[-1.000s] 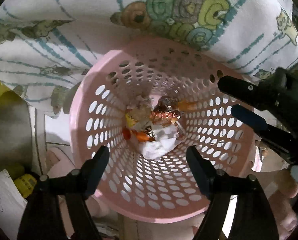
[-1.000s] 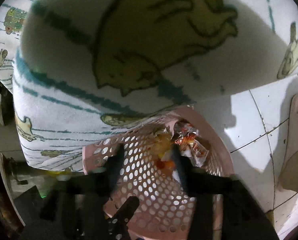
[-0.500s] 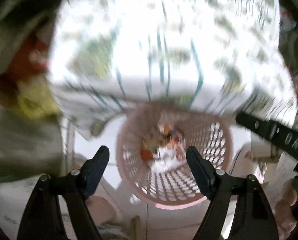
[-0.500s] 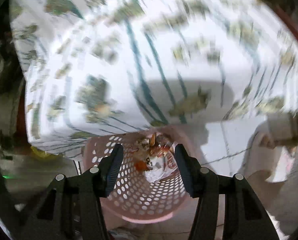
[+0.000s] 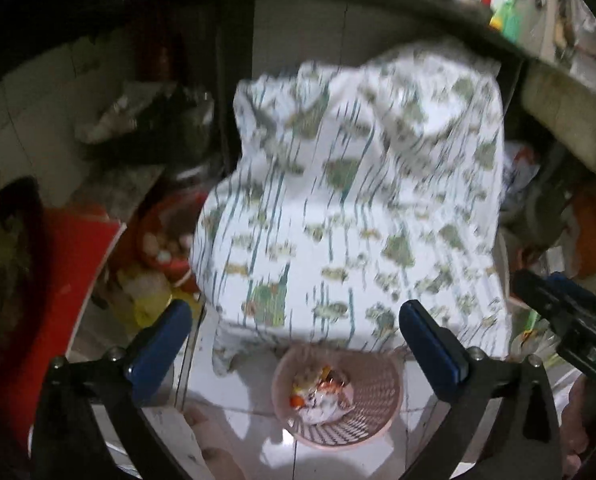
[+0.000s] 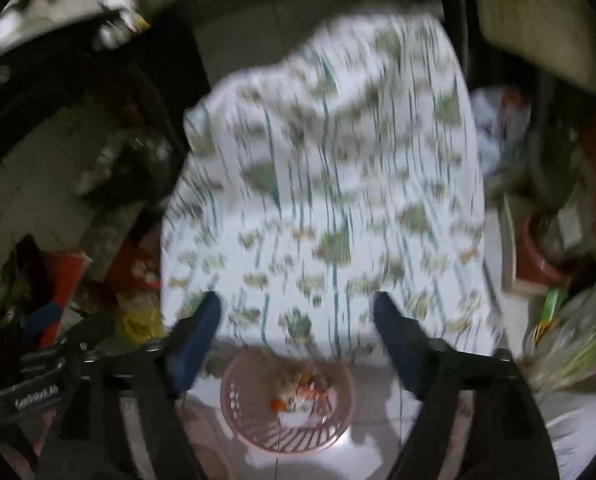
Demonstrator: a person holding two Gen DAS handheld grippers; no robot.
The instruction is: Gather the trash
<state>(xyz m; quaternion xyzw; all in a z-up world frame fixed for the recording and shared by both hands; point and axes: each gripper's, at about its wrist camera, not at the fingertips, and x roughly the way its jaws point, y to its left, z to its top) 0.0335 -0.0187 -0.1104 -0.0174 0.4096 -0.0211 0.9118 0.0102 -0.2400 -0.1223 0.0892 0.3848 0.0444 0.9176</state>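
A pink perforated basket (image 5: 382,412) stands on the white tiled floor, small and far below, with crumpled wrappers and white paper (image 5: 320,394) inside. It also shows in the right wrist view (image 6: 254,420) with the same trash (image 6: 298,394). My left gripper (image 5: 296,344) is open and empty, high above the basket. My right gripper (image 6: 298,332) is open and empty, also high above it. The right gripper's body shows at the right edge of the left wrist view (image 5: 570,332).
A table covered by a white cloth with green and teal print (image 5: 358,208) stands just behind the basket. Red objects and a yellow bag (image 5: 150,300) lie at the left. Clutter and a red pot (image 6: 538,256) sit at the right. A bare foot (image 5: 214,452) is near the basket.
Both grippers have risen far up from the basket's mouth, so the basket now looks small and the whole cloth-covered table is in view. Both stay open and empty.
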